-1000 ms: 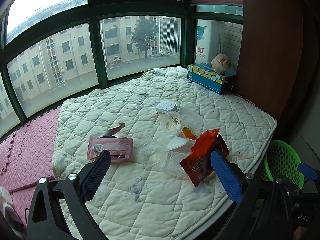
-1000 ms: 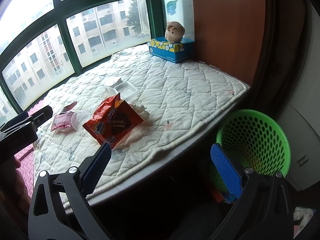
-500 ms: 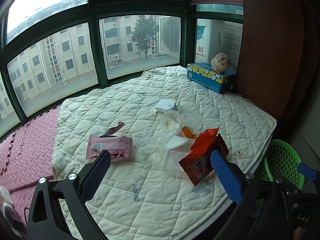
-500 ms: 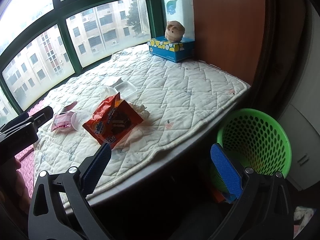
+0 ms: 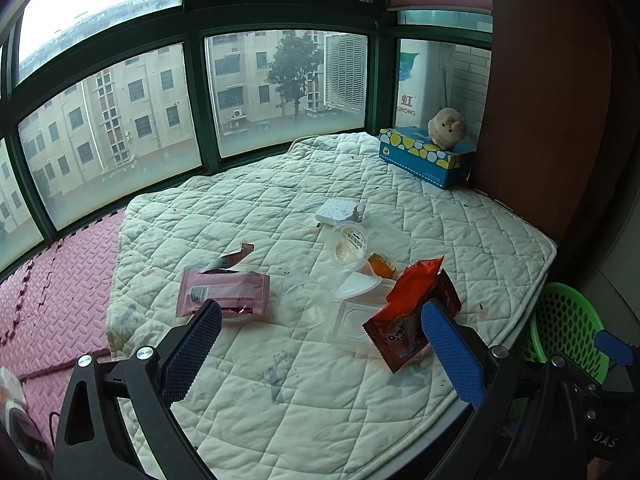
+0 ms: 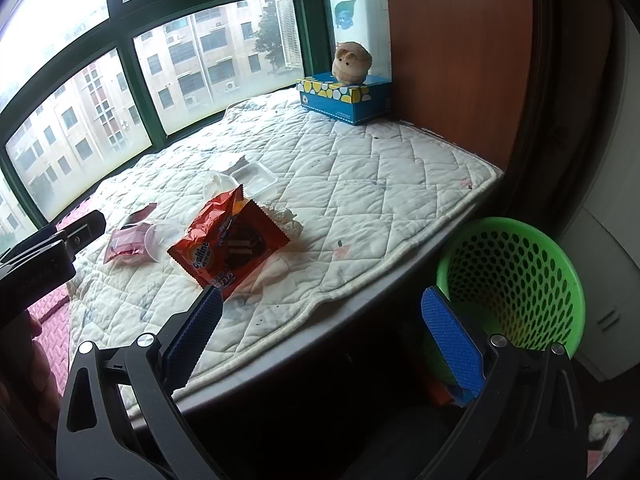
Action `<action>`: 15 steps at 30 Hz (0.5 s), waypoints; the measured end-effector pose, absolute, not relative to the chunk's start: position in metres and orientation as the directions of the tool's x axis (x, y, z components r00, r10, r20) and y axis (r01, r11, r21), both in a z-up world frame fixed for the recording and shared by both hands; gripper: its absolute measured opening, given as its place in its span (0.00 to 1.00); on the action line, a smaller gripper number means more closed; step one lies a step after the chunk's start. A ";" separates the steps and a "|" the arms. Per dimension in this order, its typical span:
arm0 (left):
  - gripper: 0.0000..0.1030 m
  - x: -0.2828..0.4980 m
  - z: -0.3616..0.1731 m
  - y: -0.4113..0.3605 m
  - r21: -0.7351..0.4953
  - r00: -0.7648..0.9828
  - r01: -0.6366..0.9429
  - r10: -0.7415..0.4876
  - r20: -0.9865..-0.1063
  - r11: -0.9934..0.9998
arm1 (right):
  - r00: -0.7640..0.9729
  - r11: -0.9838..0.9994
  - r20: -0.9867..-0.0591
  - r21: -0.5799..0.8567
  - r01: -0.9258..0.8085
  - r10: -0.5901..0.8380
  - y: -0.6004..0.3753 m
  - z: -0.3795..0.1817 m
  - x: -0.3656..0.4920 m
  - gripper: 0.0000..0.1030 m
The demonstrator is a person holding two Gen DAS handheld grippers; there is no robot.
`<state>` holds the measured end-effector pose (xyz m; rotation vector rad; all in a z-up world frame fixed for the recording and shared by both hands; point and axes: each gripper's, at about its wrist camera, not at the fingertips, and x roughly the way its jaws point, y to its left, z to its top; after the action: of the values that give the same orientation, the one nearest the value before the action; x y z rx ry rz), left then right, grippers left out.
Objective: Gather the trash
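You have barely begun; your left gripper [image 5: 320, 356] and right gripper [image 6: 320, 340] both hang spread and empty; the orange snack bag [image 6: 228, 244], pink wrapper [image 5: 224, 292] and clear plastic cups [image 5: 348, 240] lie on the quilt [image 5: 360, 400]; the green basket [image 6: 516, 280] beside it looks nearly empty.

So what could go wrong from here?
The orange bag stands open and tilted; a grab may spill whatever is left inside. The clear cups and tray overlap, so one pinch may drag neighbours. The basket sits below the bed edge; drops could miss.
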<state>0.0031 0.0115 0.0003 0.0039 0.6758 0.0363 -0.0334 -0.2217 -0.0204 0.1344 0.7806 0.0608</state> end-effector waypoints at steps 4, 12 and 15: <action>0.94 0.005 0.002 0.009 0.019 0.779 -0.035 0.040 -0.626 0.999 | 0.709 0.989 -0.697 0.148 -0.005 0.108 -0.222 -0.020 -0.033 0.96; 0.94 0.007 0.001 0.011 0.012 0.772 -0.042 0.040 -0.635 0.999 | 0.708 0.989 -0.698 0.150 -0.006 0.111 -0.221 -0.020 -0.032 0.96; 0.94 0.007 0.001 0.012 0.014 0.771 -0.046 0.045 -0.635 0.999 | 0.707 0.988 -0.698 0.151 -0.006 0.111 -0.221 -0.021 -0.032 0.96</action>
<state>0.0074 0.0118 0.0012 -0.0023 0.6883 0.0492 -0.0319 -0.2209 -0.0209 0.1418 0.7836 0.0652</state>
